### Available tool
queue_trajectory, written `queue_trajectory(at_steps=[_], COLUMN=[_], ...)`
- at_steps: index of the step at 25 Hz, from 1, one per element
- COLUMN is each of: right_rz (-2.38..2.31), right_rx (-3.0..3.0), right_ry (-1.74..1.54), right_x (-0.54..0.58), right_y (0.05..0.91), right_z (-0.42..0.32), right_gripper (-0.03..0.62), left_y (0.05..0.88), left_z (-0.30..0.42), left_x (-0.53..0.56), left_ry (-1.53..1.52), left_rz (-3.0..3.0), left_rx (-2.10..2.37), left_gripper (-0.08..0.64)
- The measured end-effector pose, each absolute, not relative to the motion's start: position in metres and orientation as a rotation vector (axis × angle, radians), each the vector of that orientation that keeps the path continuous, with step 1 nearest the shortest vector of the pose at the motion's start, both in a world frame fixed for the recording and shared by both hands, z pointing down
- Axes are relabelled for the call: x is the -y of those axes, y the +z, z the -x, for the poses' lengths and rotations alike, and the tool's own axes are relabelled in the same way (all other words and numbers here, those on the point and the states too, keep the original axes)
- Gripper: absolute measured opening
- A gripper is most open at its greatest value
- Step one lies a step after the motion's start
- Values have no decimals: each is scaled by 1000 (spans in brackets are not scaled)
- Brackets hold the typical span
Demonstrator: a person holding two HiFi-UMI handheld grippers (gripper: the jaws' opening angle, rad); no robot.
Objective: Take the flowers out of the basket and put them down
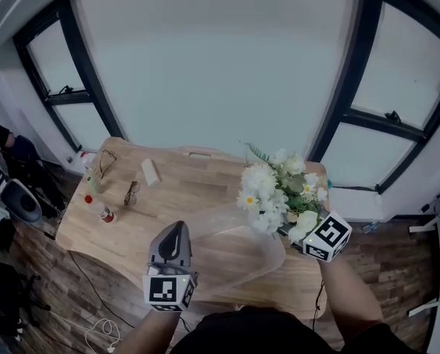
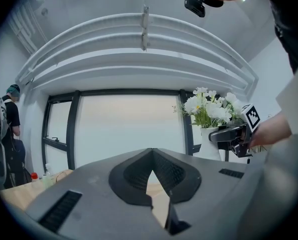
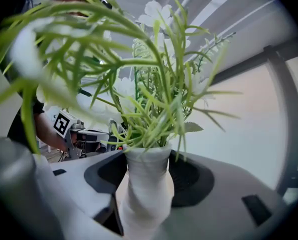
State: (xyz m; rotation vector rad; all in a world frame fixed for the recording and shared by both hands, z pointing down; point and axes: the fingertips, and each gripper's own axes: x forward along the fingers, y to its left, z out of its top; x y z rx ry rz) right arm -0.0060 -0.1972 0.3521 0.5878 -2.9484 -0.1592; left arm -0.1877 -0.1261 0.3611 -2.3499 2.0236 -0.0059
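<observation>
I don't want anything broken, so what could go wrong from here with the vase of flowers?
The right hand-held gripper clamps the white vase by its slim body, with the bushy flowers above, so it might tip or slip. It hangs close to the clear basket and could snag its edge on the way to the table.

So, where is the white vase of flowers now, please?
The vase sits at the head view's right, held in the right tongs above the table's right end.

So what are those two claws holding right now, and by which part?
The right gripper holds the white vase of flowers, jaws clamped on its body just below the rim. The left gripper is shut, nothing seen in it.
</observation>
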Motion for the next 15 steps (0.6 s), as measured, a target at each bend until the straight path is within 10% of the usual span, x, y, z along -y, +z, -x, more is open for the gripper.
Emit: queue_trajectory(at_steps=[15], right_rz=[-896], right_rx=[2883], right_ry=[-135], right_x=[218], right_y=[356], right_z=[-67], right_gripper=[279], left_y=[372], left_z=[145], left_x=[167], left_ry=[16], left_rz=[2481], left_rx=[-1892], left_gripper=[5])
